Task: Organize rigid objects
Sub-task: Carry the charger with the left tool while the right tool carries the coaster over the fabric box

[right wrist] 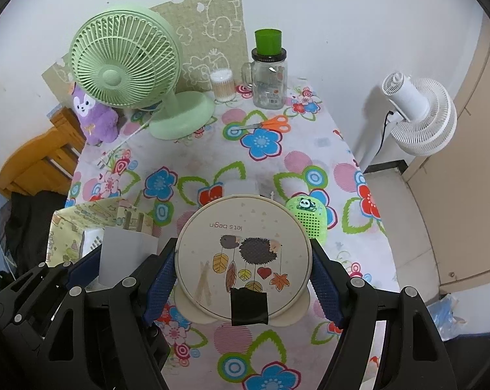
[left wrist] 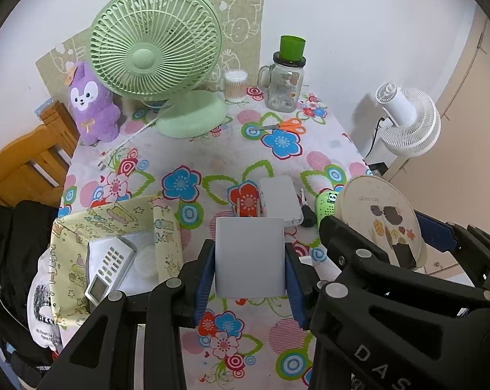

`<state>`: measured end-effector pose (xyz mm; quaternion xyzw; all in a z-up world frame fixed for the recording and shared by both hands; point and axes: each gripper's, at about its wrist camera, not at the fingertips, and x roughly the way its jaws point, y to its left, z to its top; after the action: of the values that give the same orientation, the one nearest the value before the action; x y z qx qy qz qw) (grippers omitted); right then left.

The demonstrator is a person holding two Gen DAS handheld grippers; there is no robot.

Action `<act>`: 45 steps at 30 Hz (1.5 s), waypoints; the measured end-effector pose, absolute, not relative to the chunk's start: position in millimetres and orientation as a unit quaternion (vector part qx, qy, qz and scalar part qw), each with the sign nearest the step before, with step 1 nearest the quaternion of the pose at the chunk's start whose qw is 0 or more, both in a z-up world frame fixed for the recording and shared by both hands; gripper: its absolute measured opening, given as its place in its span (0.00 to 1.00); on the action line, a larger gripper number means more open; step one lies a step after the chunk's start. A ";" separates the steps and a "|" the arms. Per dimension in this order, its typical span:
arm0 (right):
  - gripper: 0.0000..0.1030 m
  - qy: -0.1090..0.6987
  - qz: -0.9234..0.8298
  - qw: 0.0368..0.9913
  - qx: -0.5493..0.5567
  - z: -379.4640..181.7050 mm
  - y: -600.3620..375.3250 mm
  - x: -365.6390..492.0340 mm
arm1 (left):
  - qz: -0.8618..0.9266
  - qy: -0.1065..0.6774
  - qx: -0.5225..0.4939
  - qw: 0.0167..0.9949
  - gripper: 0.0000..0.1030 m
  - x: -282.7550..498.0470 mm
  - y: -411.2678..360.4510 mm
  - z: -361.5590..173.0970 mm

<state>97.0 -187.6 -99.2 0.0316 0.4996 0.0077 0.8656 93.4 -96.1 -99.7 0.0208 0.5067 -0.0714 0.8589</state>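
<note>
My left gripper is shut on a pale grey rectangular block, its blue pads pressing both side edges, and holds it above the flowered tablecloth. My right gripper is shut on a round cream case printed with hedgehogs and "lets begin", a black tape patch at its lower edge. In the left wrist view the round case hangs at the right. A yellow patterned fabric bin at the left holds a calculator.
A white power bank, a black key and a green panda speaker lie under the held items. Far back stand a green fan, purple plush, swab tub, glass jar and orange scissors. A white fan stands off the table, right.
</note>
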 end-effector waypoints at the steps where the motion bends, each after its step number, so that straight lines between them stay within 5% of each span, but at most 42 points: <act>1: 0.75 0.499 0.008 0.866 0.032 -98.5 -185.7 96.4 | -0.072 0.506 0.021 0.859 0.40 92.9 -94.2 -98.9; 45: 0.75 0.491 0.023 0.871 -0.005 -100.1 -69.1 101.6 | -0.065 0.500 0.016 0.863 0.40 92.8 13.5 -101.5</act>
<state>101.6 -69.1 -100.1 -0.0054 0.4907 0.0226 0.8710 92.8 13.5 -101.5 0.0159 0.5005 -0.0646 0.8632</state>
